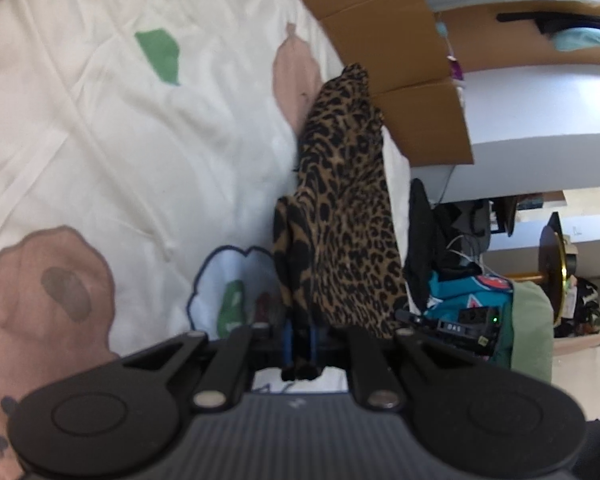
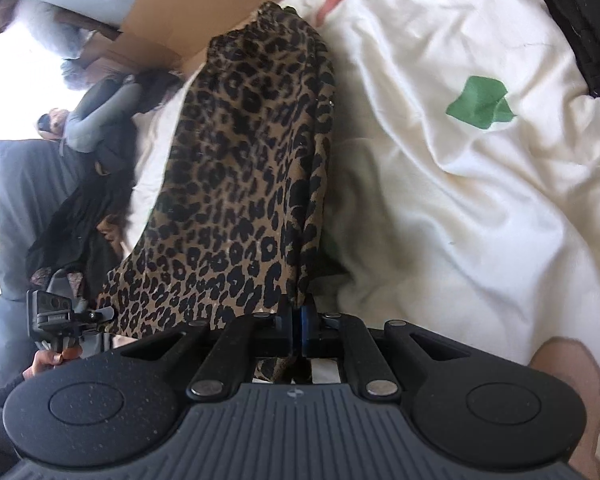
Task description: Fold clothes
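— Two grippers, both clamped on the same cloth. See the left gripper (image 1: 300, 344)? Its blue pads (image 1: 287, 340) are pressed nearly together with a dark bunch of the leopard-print garment (image 1: 346, 216) squeezed between them.

— And the other one?

— Much the same. The right gripper (image 2: 298, 330) has its jaws pinched tight on a folded edge of that garment (image 2: 252, 168), with a bit of the print poking out below the pads towards the handle.

— So where does the garment sit?

— It runs away from both sets of fingers as a long, narrow, draped band, lifted at the near end and trailing onto the bed further off. From the right side you can see a doubled-over seam along one edge.

— What is under it?

— A white bedspread (image 1: 120, 128), rumpled, with green patches (image 1: 160, 56) and pinkish-brown shapes (image 1: 44, 284) printed on it, plus a blue-outlined cloud shape (image 1: 228, 276) just beside the left gripper.

— Anything beyond the bed?

— Flattened cardboard (image 1: 396, 52) leaning up at the far edge, touching or close behind the garment's far end. Past that, a heap of dark and teal clothes (image 1: 460, 288). In the right wrist view, the person's hand (image 2: 50, 358) shows low down, holding the other device.
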